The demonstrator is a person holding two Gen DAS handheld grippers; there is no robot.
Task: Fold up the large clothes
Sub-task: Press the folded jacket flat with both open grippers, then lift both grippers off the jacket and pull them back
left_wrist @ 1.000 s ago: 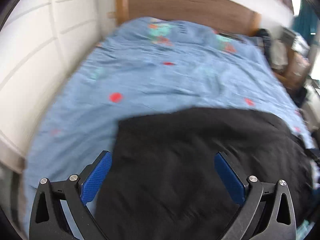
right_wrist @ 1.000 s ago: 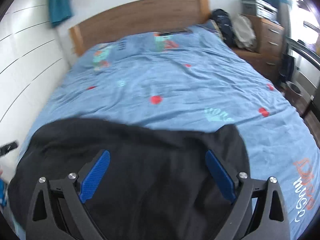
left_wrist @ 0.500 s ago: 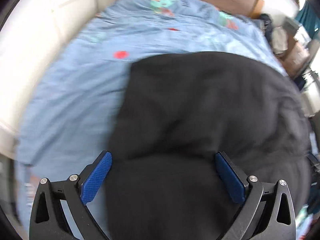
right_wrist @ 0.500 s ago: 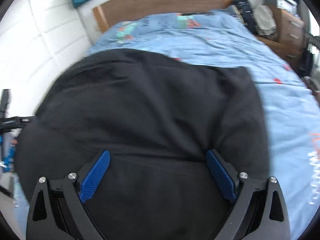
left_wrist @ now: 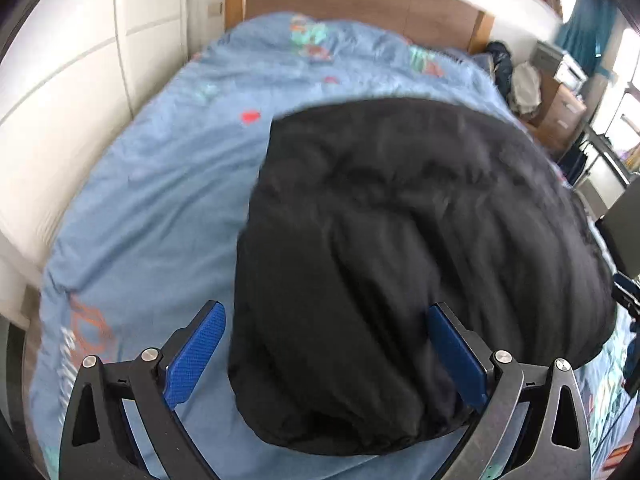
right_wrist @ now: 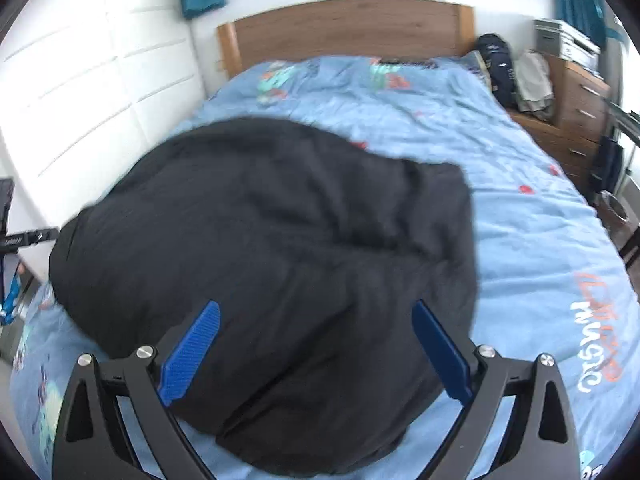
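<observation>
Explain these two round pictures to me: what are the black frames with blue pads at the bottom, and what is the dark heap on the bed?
Each picture comes from a camera on a hand-held tool that a person carries, one per hand. The left gripper and right gripper each show two blue-padded fingers, spread wide and holding nothing. Below both lies a bulky black padded garment, bunched up on a light blue printed bed cover. A wooden headboard stands at the far end.

Home bedroom: bed (right_wrist: pixel 520 208), wooden headboard (right_wrist: pixel 348 28), dresser (right_wrist: pixel 580 96).
</observation>
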